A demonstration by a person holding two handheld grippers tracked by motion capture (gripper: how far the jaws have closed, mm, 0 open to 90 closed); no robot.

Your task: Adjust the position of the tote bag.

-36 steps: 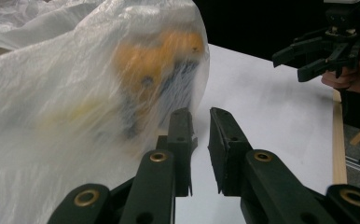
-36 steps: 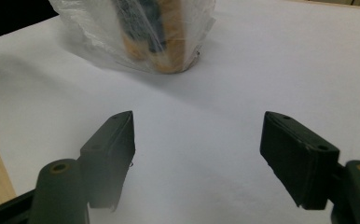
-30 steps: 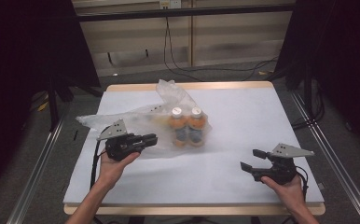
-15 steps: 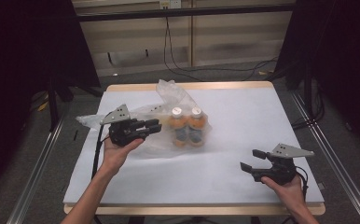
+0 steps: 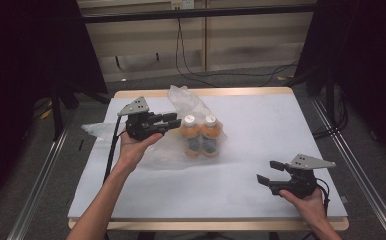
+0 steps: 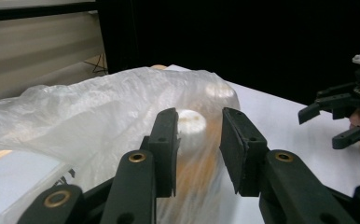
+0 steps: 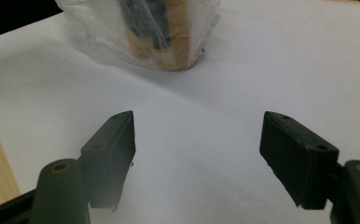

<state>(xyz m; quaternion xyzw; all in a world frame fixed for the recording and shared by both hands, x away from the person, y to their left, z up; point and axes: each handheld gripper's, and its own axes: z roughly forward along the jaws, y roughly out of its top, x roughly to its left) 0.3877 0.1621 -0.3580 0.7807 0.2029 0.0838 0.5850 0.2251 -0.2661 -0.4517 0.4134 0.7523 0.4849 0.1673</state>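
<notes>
bottles [image 5: 201,134], two w/ white caps and orange contents, are standing upright side by side inside a clear bag [image 5: 181,125] near the table [image 5: 261,115] centre, a bit left and far. bag is lying crumpled, trailing off toward the left edge and bunching up at the far side. in the left gripper view the bag [image 6: 99,107] is draping over a cap [image 6: 190,122], w/ the bottles blurred behind the film. left gripper [image 5: 173,120] is hanging just left of the bottles, above the bag, pointing right at the caps; its jaws have just been opening, now a narrow gap, nothing pinched btwn them, pads off the plastic. right gripper [image 5: 270,173] is sitting near the right-hand near corner, well apart from the bottles, jaws gaping wide w/ nothing btwn them, bare table under them. in the right gripper view the bag [image 7: 141,32] w/ bottles is sitting farther off, beyond the jaws.
</notes>
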